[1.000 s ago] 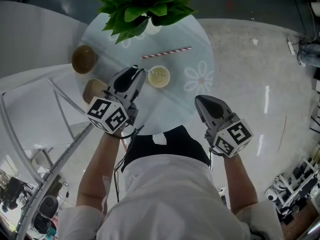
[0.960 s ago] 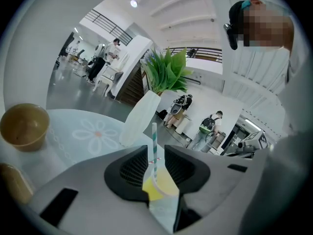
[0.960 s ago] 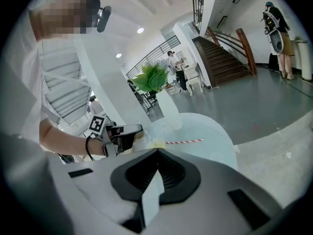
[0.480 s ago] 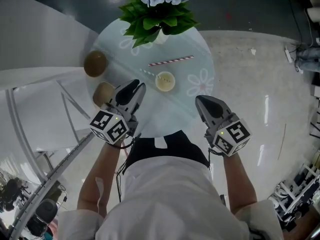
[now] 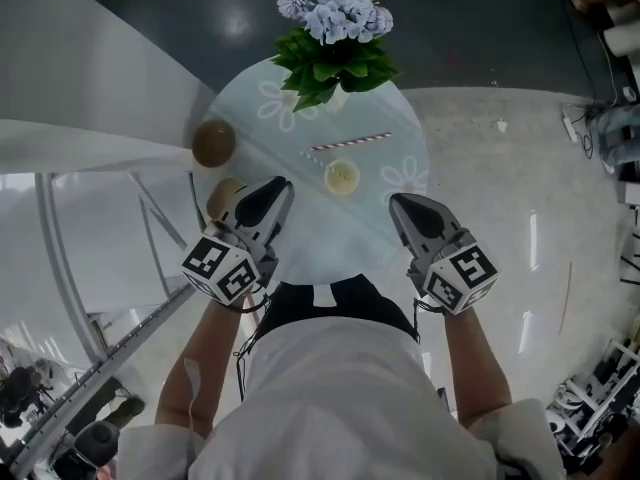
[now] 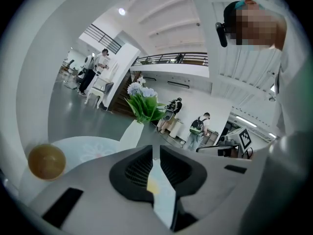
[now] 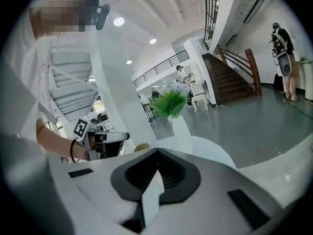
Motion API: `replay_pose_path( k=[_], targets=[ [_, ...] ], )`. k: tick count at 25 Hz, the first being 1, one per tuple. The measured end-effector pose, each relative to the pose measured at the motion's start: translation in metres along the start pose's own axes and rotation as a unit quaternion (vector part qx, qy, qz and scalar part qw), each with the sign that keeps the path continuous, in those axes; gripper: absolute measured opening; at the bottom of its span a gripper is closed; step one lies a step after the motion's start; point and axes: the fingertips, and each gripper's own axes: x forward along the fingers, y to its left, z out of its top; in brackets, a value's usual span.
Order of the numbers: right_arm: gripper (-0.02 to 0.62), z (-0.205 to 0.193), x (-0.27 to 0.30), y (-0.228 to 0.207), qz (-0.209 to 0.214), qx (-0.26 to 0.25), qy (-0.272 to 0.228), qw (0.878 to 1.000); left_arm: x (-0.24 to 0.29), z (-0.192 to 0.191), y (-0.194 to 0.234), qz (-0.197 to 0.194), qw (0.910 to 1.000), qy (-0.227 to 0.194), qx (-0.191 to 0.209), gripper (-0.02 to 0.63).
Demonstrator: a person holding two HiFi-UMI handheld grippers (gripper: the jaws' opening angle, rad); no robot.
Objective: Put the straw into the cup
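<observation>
A red-and-white striped straw [image 5: 350,142] lies flat on the round glass table [image 5: 400,118], just beyond a small cup of pale yellow drink [image 5: 342,177]. A thinner pale straw [image 5: 313,158] seems to lean from that cup's left rim. My left gripper [image 5: 284,182] hovers shut and empty over the table's near left, short of the cup. My right gripper [image 5: 395,200] is shut and empty at the near right edge. In the left gripper view the closed jaws [image 6: 153,151] point toward the vase; the right gripper view shows closed jaws [image 7: 157,153] too.
A white vase of blue flowers and green leaves [image 5: 330,28] stands at the table's far side. A brown cup [image 5: 214,142] and a tan cup [image 5: 224,198] sit at the left edge, the tan one beside my left gripper. White railings [image 5: 60,258] run at left.
The head view has drawn back, so the table and flowers look smaller and farther off. Both grippers stay shut near the table's near edge. The straw and cups have not moved on the table.
</observation>
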Motion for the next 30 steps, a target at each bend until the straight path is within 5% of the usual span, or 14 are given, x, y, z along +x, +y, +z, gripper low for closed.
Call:
replay_pose_path(
  k=[30],
  targets=[
    [0.021,0.079,0.006,0.089,-0.034,-0.077,-0.072,0.994,-0.081,0.088,-0.022,-0.049,0.9943,-0.031,0.09,0.021]
  ],
)
